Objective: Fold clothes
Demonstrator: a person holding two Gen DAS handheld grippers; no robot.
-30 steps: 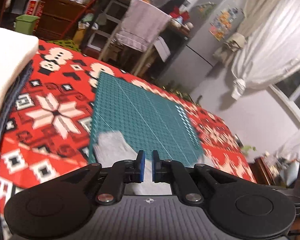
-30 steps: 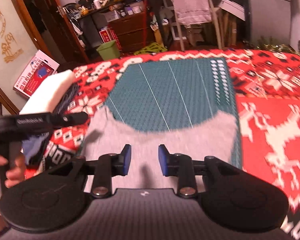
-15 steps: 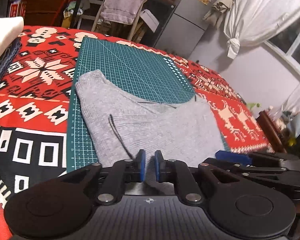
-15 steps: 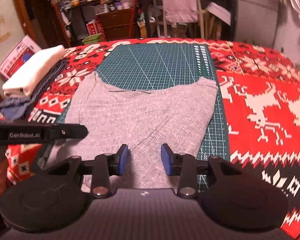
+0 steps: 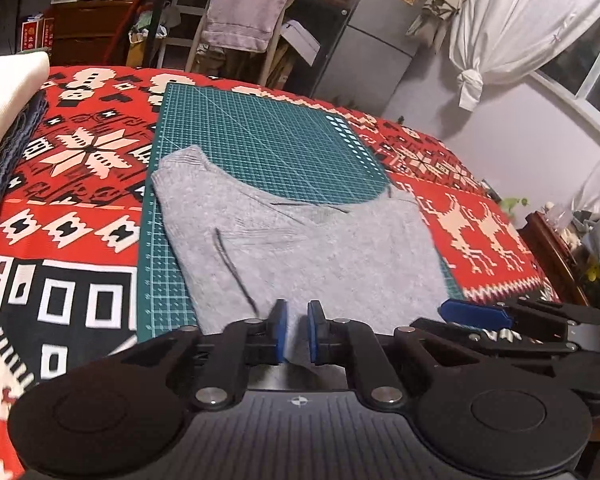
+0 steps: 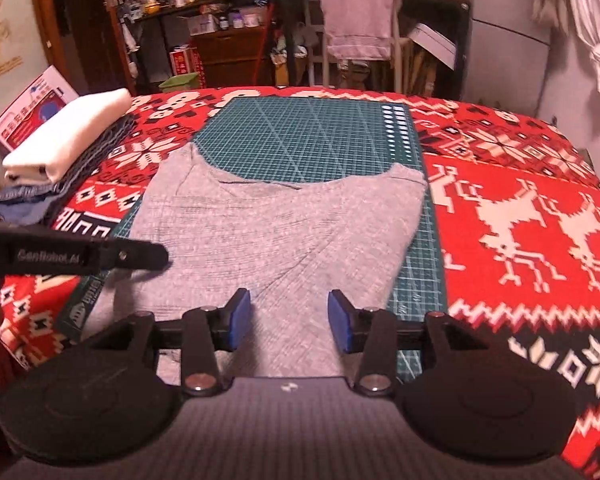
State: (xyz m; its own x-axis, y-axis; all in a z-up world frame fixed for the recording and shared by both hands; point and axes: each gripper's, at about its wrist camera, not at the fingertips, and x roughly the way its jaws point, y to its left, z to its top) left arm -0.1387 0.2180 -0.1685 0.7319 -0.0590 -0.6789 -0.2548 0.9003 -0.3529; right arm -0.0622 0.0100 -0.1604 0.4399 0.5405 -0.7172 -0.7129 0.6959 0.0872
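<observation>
Laid flat, the grey garment covers the near half of the green cutting mat, its curved far edge leaving the mat's far half bare. That placement looks deliberate: the gridded mat gives a level, straight-edged ground for squaring up folds. A dark cord or thread trails across the left part of the cloth in the left wrist view.

At the garment's near hem sits the left hand-held gripper, its blue pads only a narrow gap apart. Cloth shows in that gap, but whether the pads pinch it I cannot tell. The right hand-held gripper hangs over the near hem further right, its pads spread wide and holding nothing. I judge both are stationed at the near edge so the hem can be taken at two points and carried toward the far side.

The mat lies on a surface covered by a red patterned blanket; it may be a bed or a desk. At the far left stands a stack of folded clothes, white on top of dark blue, probably kept aside to leave the mat free. Beyond are a chair with a towel draped over it and cluttered shelves.
</observation>
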